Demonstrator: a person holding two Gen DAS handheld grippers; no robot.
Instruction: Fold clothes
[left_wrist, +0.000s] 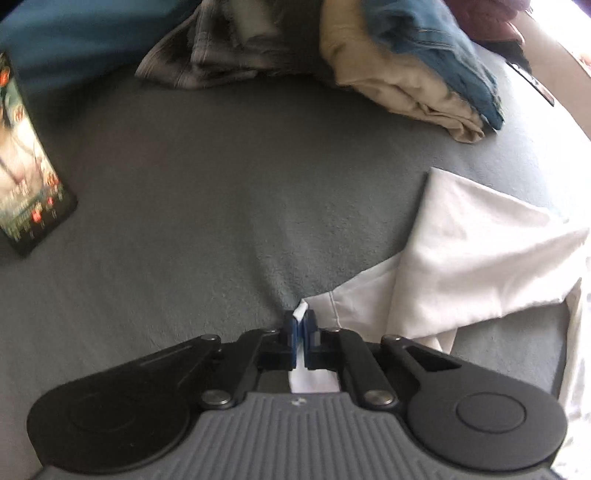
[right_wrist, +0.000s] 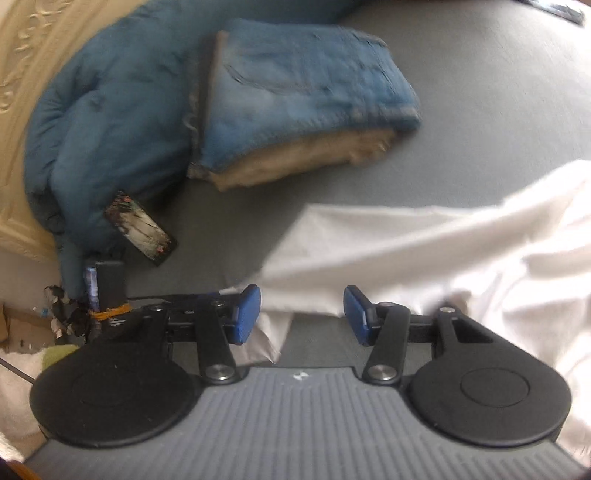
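While the left gripper (left_wrist: 303, 334) has its jaws pinching a hem of the white garment (left_wrist: 465, 258), the cloth trails off rightward over the grey bed (left_wrist: 221, 184). In the right wrist view, the right gripper (right_wrist: 302, 314) hovers with jaws spread over that garment's near edge, which runs crosswise.

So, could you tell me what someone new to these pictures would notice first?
Probably the white garment spread over the grey bed cover, its edge pinched in the shut left gripper. The right gripper is open just above another part of it. Behind sit folded jeans on a beige garment.
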